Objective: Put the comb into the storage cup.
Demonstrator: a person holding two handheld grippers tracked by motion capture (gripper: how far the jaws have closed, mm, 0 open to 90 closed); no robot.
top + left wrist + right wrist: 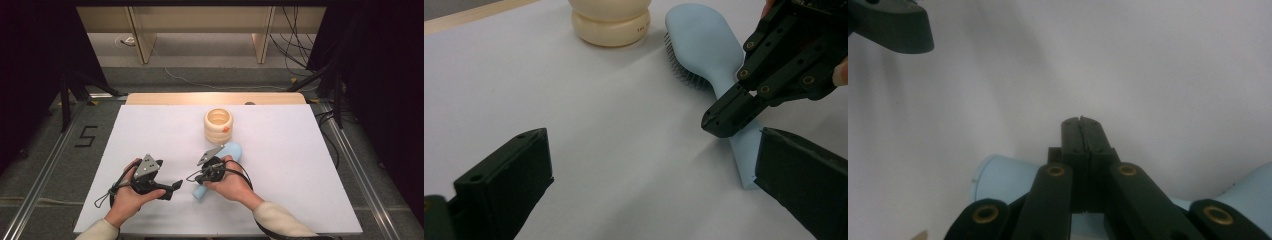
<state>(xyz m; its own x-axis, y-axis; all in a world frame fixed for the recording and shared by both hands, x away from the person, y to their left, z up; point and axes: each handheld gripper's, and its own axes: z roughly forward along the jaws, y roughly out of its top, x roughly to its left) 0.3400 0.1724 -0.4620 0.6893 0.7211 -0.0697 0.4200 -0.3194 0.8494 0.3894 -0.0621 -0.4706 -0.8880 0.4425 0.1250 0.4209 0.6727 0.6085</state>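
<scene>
**Closed right jaws poised over the brush handle**

The pale blue hairbrush [219, 170] lies on the white table [300, 190], its long axis running from the head near the cream ribbed container [218, 125] back toward the person. The right gripper [719, 125] is nearer, its jaws pressed together and empty, directly above the handle, angled down. The left gripper [176, 185] waits beside, jaws wide, holding nothing.

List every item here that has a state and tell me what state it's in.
Hairbrush: lying on the table, bristles facing sideways, not gripped.
Holder: upright, beyond the brush, apart from it.
Right gripper: shut on nothing, tips over the brush handle.
Left gripper: open, nothing between its jaws.
</scene>
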